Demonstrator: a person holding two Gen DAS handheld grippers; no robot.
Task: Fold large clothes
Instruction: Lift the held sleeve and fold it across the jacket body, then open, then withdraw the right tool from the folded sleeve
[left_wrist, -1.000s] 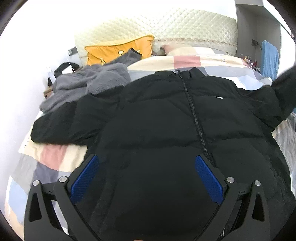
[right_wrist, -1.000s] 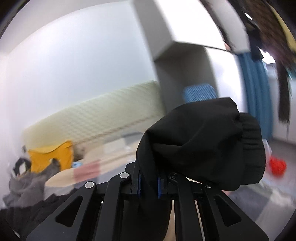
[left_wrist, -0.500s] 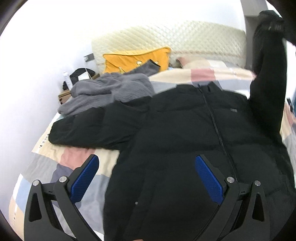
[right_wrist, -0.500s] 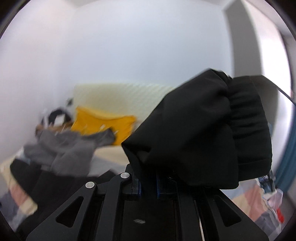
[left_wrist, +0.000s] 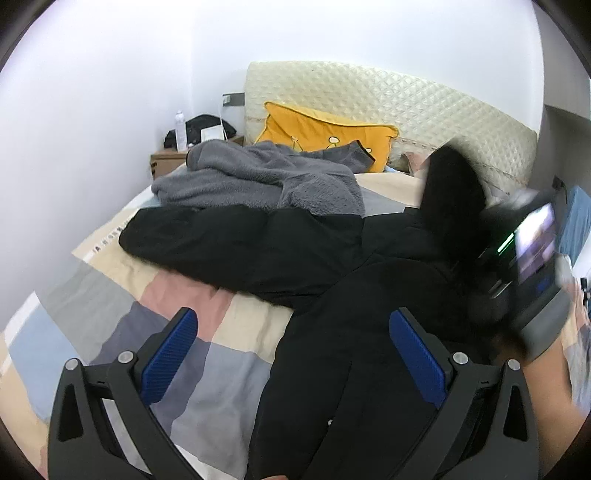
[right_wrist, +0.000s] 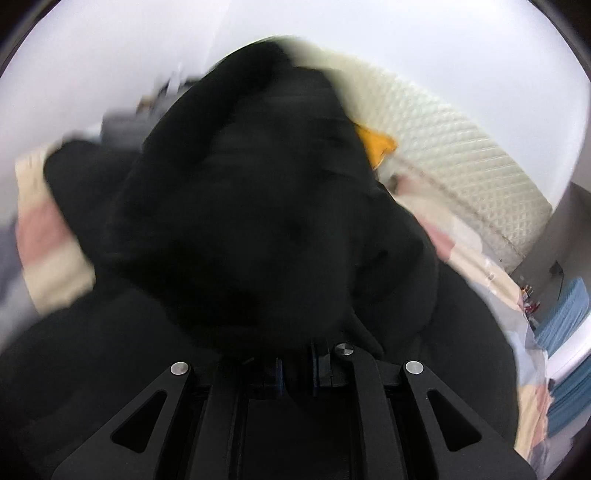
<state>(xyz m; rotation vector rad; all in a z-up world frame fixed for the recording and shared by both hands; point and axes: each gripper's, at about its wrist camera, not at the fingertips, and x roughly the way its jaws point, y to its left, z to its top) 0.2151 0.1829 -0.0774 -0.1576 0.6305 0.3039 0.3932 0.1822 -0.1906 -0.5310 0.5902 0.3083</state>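
Black jacket (left_wrist: 351, 332) lies spread on a patchwork-covered bed (left_wrist: 110, 321), one sleeve stretched out to the left. Right gripper (right_wrist: 297, 373) is clamped narrow on the other sleeve (right_wrist: 258, 206), black fabric bunched between its pads and lifted over the jacket body; view is blurred. Left gripper (left_wrist: 291, 354) hangs above the jacket's lower edge, jaws wide apart, holding nothing. Grey fleece (left_wrist: 266, 177) sits past the jacket, touching it, near a yellow pillow (left_wrist: 325, 129) at the headboard (left_wrist: 406, 99).
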